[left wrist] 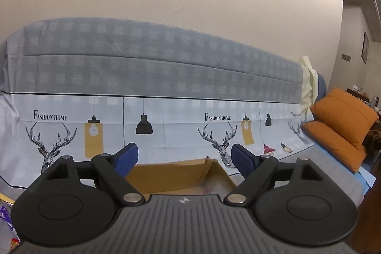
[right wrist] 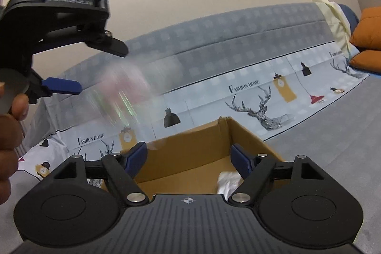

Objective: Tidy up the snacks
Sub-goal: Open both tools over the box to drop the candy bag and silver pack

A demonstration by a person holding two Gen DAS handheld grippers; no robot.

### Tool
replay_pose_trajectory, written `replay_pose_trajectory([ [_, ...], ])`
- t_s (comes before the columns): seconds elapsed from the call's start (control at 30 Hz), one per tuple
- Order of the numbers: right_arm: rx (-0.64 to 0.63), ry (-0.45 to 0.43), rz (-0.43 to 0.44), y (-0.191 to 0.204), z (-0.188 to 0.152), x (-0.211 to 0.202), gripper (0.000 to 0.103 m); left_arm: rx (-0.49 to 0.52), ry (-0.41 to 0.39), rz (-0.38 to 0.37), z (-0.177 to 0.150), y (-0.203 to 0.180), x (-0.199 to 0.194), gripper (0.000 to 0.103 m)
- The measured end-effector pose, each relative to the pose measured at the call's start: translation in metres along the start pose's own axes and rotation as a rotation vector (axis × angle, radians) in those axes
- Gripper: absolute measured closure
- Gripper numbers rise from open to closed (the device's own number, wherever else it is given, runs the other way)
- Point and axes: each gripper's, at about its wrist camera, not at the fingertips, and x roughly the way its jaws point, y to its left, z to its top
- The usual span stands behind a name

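Snacks are partly boxed: your cardboard box [right wrist: 190,154] holds a white packet [right wrist: 228,180], a blurred clear packet [right wrist: 121,92] is falling from your spread left gripper [left wrist: 184,157]; right gripper [right wrist: 189,158] spread, empty; wrappers [left wrist: 6,220] remain.

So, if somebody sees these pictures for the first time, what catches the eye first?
Probably the blurred, see-through snack packet in mid-air just ahead of the open left gripper, at upper left of the right wrist view. Next, the open cardboard box below it, a white packet inside, in front of the deer-print sofa cover.
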Motion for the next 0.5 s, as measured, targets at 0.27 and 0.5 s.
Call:
replay_pose_trajectory([
  [0.27, -0.049, 0.006, 0.003, 0.008, -0.003, -0.002, 0.024, 0.051, -0.084, 0.012, -0.026, 0.021, -0.048, 0.015],
  [0.5, -0.127, 0.010, 0.016, 0.023, -0.009, -0.011, 0.024, 0.097, -0.089, 0.076, -0.066, 0.073, -0.102, 0.015],
])
